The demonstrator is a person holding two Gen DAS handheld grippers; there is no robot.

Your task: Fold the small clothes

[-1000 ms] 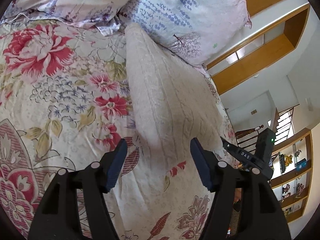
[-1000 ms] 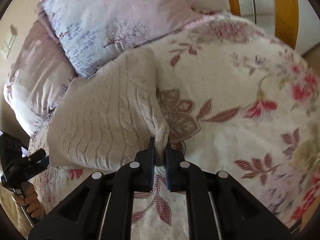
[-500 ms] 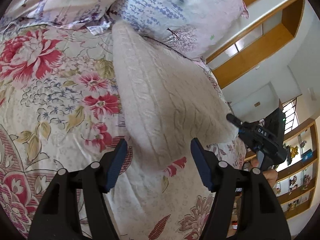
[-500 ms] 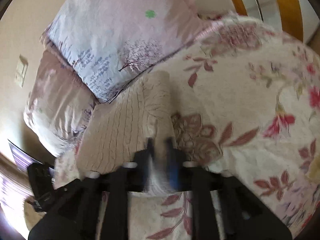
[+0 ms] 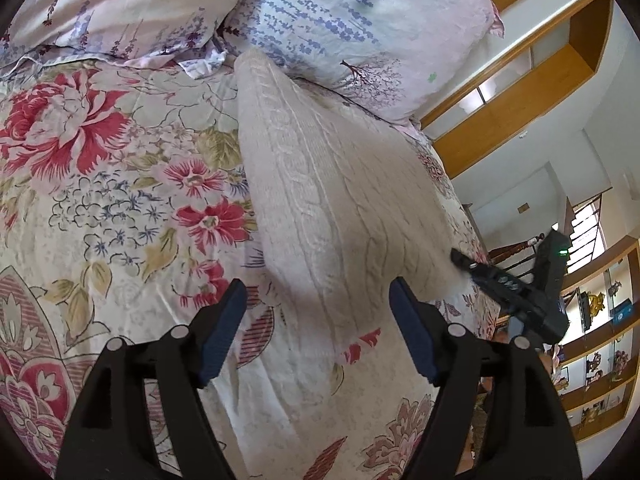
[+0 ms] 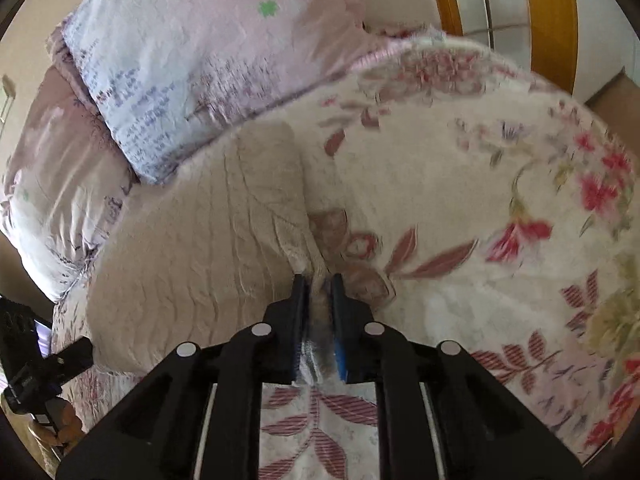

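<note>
A cream cable-knit garment (image 5: 328,200) lies folded into a long strip on the floral bedspread (image 5: 120,220), its far end against the pillows. My left gripper (image 5: 316,284) hovers over the near end, jaws wide and opening further, nothing between them. In the right wrist view the garment (image 6: 208,240) spreads to the left. My right gripper (image 6: 319,280) has its jaws opening, a bunched corner of the knit still lying between the parted pads. The right gripper's tip (image 5: 460,260) shows at the garment's right corner, and the left gripper (image 6: 52,364) sits at the lower left.
Two lavender-print pillows (image 5: 360,20) (image 5: 120,4) lie at the head of the bed, right behind the garment. The bed's right edge drops off toward wooden shelving (image 5: 600,340) and a stair rail. A hand (image 6: 64,420) holds the left gripper's handle.
My right gripper's jaws, shut on the knit corner a second ago, have parted slightly around it. The left jaws have spread wider. The right gripper now sits lower at the garment's corner.
</note>
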